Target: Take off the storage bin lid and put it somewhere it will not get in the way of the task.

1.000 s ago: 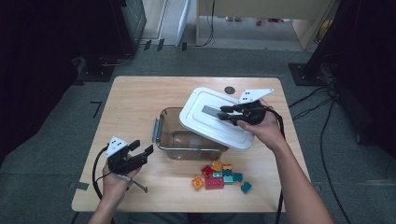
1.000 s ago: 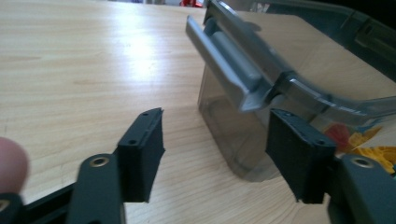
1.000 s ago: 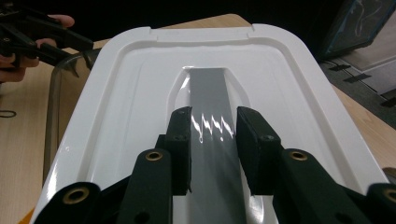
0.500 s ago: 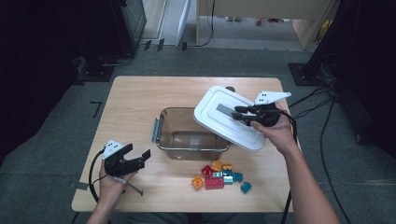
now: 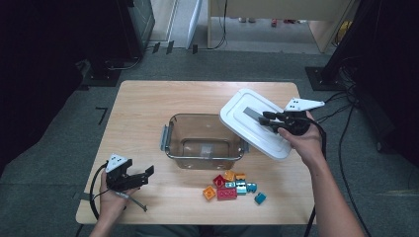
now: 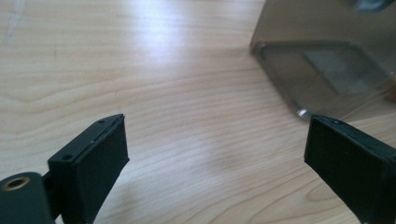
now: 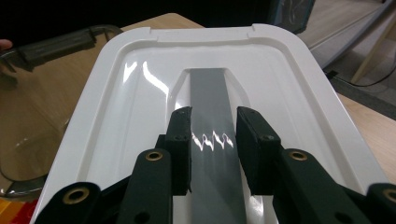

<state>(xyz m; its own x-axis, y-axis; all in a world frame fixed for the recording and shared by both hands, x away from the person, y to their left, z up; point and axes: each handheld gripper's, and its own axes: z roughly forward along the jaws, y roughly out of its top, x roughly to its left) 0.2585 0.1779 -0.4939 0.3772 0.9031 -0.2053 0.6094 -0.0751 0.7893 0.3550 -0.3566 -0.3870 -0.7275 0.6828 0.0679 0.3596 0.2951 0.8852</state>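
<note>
A clear empty container [image 5: 205, 157] stands mid-table with grey side handles. My right gripper [image 5: 264, 118] is shut on the grey handle strip [image 7: 212, 88] of the white lid [image 5: 244, 126]. It holds the lid tilted above the container's right end and the table beyond it. In the right gripper view the pads [image 7: 182, 140] flank the strip on the lid [image 7: 130, 102], with the container [image 7: 32, 93] at the left. My left gripper [image 5: 147, 174] is low over the table's near-left corner. Its jaws have just been opening and stand open [image 6: 215, 144] over bare wood, the container's corner [image 6: 327, 70] ahead to the right.
Several small coloured bricks [image 5: 230, 186] lie in a cluster just in front of the container. The wooden table [image 5: 148, 108] is bare at its left and back. Cables [image 5: 346, 123] trail over the floor at the right.
The right gripper has carried the lid to the right, off the container, which is now uncovered. The left gripper has drawn back toward the near-left corner, lower, with its jaws wider apart.
</note>
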